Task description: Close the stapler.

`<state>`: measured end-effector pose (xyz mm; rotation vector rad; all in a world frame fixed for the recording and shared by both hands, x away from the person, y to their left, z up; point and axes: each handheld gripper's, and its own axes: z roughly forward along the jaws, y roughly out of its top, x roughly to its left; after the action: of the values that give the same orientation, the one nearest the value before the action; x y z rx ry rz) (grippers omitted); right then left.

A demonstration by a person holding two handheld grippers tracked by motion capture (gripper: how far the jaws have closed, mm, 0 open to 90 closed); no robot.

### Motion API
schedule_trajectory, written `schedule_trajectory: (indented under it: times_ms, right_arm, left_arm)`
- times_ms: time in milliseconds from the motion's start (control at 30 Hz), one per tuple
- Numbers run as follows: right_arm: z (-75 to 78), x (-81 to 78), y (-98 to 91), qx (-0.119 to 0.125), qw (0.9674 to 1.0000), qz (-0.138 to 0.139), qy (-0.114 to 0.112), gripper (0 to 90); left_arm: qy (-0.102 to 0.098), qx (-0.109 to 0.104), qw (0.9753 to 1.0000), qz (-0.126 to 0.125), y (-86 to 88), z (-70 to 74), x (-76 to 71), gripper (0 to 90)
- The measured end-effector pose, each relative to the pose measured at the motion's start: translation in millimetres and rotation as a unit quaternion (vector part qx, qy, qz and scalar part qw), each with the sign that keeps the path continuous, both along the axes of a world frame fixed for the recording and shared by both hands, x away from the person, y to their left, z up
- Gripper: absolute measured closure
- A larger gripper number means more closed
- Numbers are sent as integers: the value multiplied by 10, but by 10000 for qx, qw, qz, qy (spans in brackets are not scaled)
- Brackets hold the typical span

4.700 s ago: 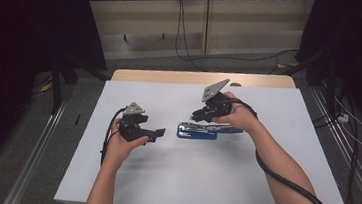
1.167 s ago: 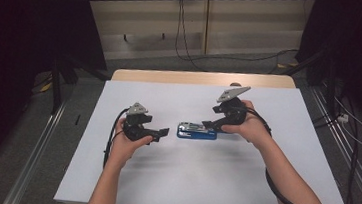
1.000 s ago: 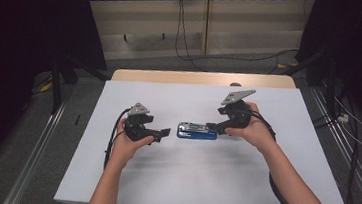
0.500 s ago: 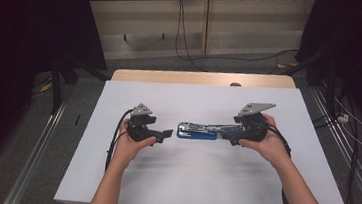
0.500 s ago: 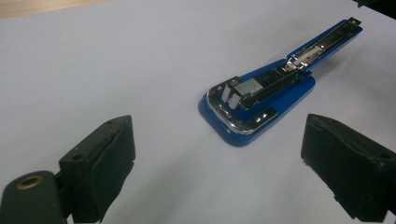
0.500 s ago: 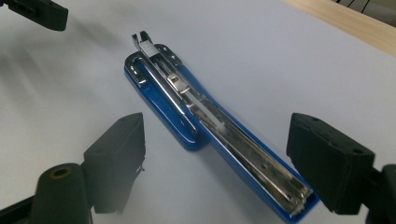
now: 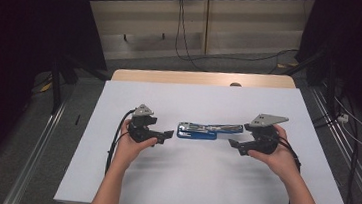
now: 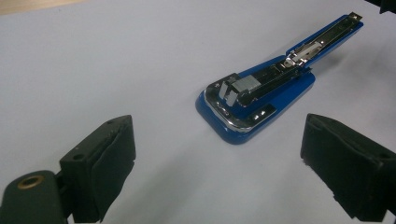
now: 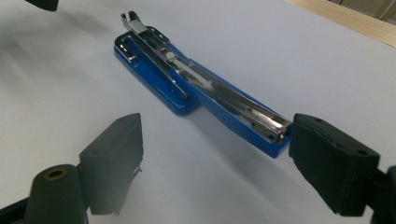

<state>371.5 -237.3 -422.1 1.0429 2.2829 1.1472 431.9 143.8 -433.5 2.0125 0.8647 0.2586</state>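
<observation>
Blue stapler (image 7: 209, 132) swung open flat, its metal staple channel showing.

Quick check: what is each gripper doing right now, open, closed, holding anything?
Left gripper: open, holding nothing, apart from the blue stapler.
Right gripper: open, jaws just been opening, nothing between them.

glossy blue plastic stapler (image 8: 261, 100) lies swung open, its bright chrome metal rail (image 9: 219, 91) gleaming, on a smooth matt white desk (image 7: 201, 184) sheet; bare pale wood edge (image 7: 171, 77) at 12 o'clock; matt black rubbery pads (image 8: 109, 158) line each tool.
</observation>
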Motion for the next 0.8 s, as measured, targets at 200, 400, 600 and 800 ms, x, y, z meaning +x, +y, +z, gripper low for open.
schedule_trajectory:
  times_ms: [200, 400, 600, 800]
  right_arm:
    - [-34, -54, -99, 20, 9999, -123, 41, 171]
    - [-83, -69, -150, -35, 9997, -225, 66, 168]
    - [-138, -45, -155, -105, 9995, -283, 120, 174]
    - [-167, -11, -146, -129, 9994, -311, 89, 174]
  left_arm:
    - [16, -74, 10000, 23, -32, -9, -3, 291]
    - [-91, -190, 9998, -70, -104, -28, -16, 569]
    - [-180, -65, 9995, -244, -184, -96, -2, 804]
    - [-72, -114, 9995, -281, -267, -184, 28, 893]
